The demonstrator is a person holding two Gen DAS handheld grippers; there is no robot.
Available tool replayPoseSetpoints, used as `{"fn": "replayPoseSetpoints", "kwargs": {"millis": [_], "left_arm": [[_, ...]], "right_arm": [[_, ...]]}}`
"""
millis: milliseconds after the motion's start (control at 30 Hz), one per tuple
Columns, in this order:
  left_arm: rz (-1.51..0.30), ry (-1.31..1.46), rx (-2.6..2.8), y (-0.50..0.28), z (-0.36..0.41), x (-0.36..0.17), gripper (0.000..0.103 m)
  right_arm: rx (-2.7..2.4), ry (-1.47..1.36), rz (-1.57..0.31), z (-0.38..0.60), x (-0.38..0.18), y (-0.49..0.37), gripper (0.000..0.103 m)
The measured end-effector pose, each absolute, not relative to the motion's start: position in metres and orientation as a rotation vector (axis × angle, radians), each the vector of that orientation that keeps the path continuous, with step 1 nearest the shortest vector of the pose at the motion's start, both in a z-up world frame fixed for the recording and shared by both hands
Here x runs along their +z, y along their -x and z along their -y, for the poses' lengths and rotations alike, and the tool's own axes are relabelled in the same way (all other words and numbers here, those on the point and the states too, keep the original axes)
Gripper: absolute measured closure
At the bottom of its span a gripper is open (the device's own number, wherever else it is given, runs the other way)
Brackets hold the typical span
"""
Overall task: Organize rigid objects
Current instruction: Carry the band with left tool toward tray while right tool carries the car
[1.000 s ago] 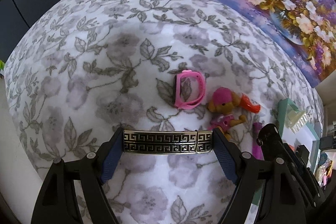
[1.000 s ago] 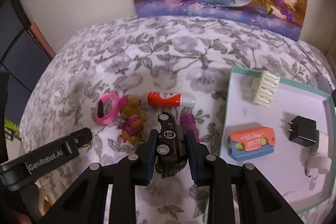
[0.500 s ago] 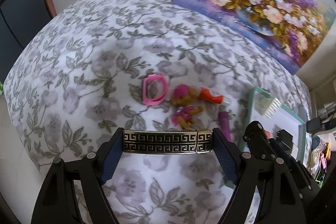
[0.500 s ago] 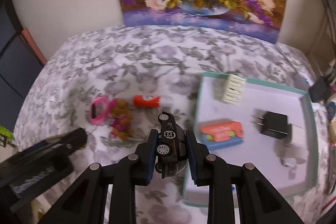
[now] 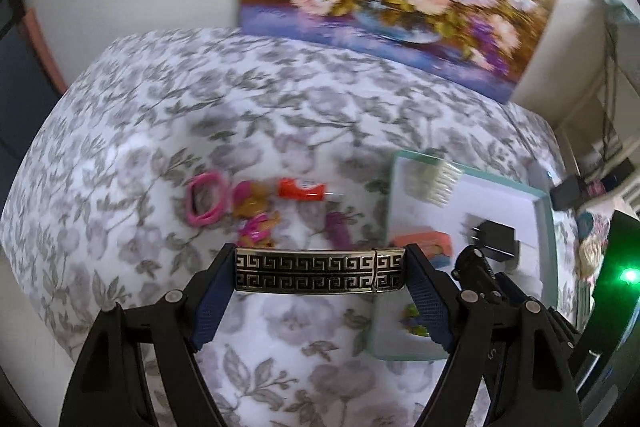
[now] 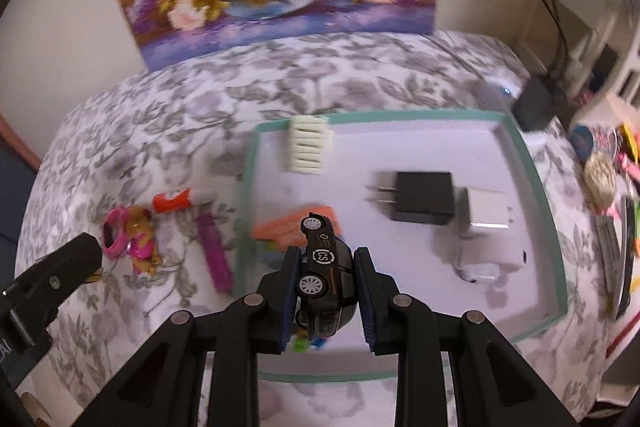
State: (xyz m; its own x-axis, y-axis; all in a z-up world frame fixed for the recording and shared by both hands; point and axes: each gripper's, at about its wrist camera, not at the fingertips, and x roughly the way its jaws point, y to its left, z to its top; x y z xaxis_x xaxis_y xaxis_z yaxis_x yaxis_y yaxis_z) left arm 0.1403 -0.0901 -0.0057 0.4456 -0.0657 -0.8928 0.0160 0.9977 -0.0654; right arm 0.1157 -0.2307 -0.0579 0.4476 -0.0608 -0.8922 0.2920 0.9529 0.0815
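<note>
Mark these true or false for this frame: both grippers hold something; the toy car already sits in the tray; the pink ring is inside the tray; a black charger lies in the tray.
1. Both grippers hold something. True: the left gripper clamps a patterned bracelet, the right gripper a black toy car.
2. The car sits in the tray. False: it is held above it.
3. The pink ring is inside the tray. False: it lies on the floral cloth.
4. A black charger lies in the tray. True.

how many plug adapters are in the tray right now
2. A black adapter lies in the middle of the tray, prongs pointing left; a white adapter lies touching its right side. The right gripper could hide others.
</note>
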Motion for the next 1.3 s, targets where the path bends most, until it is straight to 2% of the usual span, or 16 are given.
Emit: {"fn": "replayPoseSetpoints", "kwargs": {"millis": [600,1300], "left_arm": [[-1.180,0.036,-0.235,-0.146,0.171,-0.051,0.021],[-1.270,0.171,-0.321,-0.160,0.173,-0.084,0.021]], "right_arm": [[-0.392,-0.440,-1.136,0.322,-0.084,-0.093,0.074],[-0.394,-0.413,-1.183,0.329,-0.099,-0.101,0.074]]}}
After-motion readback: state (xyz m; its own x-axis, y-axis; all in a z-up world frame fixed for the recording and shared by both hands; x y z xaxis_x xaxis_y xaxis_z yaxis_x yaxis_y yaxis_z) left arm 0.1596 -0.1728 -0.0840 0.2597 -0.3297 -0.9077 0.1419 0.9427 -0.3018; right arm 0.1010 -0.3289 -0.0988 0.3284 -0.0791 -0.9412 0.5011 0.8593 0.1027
